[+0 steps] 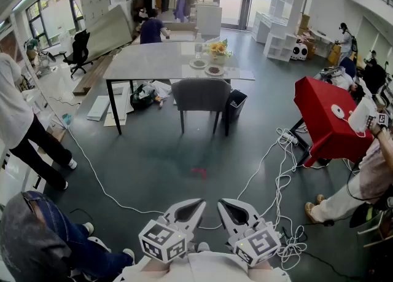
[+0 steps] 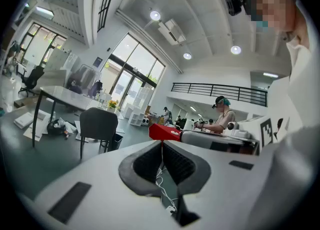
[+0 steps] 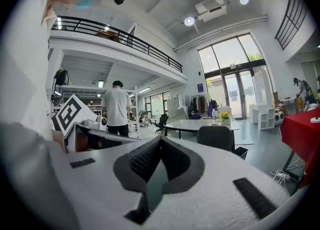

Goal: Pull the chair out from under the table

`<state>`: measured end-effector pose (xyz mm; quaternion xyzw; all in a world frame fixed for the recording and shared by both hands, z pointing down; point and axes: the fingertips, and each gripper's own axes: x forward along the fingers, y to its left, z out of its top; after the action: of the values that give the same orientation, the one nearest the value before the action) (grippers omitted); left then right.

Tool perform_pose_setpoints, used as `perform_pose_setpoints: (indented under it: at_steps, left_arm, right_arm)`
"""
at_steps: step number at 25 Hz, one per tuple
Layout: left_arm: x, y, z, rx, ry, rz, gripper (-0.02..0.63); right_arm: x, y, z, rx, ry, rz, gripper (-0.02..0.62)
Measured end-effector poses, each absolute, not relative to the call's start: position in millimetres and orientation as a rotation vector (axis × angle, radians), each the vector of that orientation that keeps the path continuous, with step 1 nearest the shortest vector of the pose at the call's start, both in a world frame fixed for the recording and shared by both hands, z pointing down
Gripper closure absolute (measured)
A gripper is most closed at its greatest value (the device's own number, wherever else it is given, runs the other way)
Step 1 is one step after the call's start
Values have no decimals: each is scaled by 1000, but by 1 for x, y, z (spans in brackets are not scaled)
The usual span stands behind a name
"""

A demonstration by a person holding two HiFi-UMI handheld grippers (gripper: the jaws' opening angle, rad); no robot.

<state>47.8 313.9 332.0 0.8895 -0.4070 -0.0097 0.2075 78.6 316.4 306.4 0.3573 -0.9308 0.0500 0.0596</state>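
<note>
A grey upholstered chair [image 1: 201,97] stands pushed in at the near side of a long grey table [image 1: 147,62], its back toward me. The chair [image 2: 98,126] also shows far off in the left gripper view, and the chair [image 3: 215,138] in the right gripper view. Both grippers are held close to my body at the bottom of the head view, several steps from the chair. My left gripper [image 1: 195,203] is shut with nothing in it. My right gripper [image 1: 224,204] is shut and empty too.
Plates and yellow flowers [image 1: 217,48] sit on the table. A black bin [image 1: 236,104] stands right of the chair. White cables [image 1: 279,176] trail over the floor. A red-draped table [image 1: 325,118] is at right. People stand at left [image 1: 24,145] and right [image 1: 362,182].
</note>
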Motion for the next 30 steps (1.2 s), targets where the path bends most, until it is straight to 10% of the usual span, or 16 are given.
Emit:
perform_pose_setpoints:
  at_steps: [30]
  left_arm:
    - [13, 292, 352, 2468, -1122, 14, 588]
  right_arm:
    - [40, 293, 322, 1121, -2852, 249, 592]
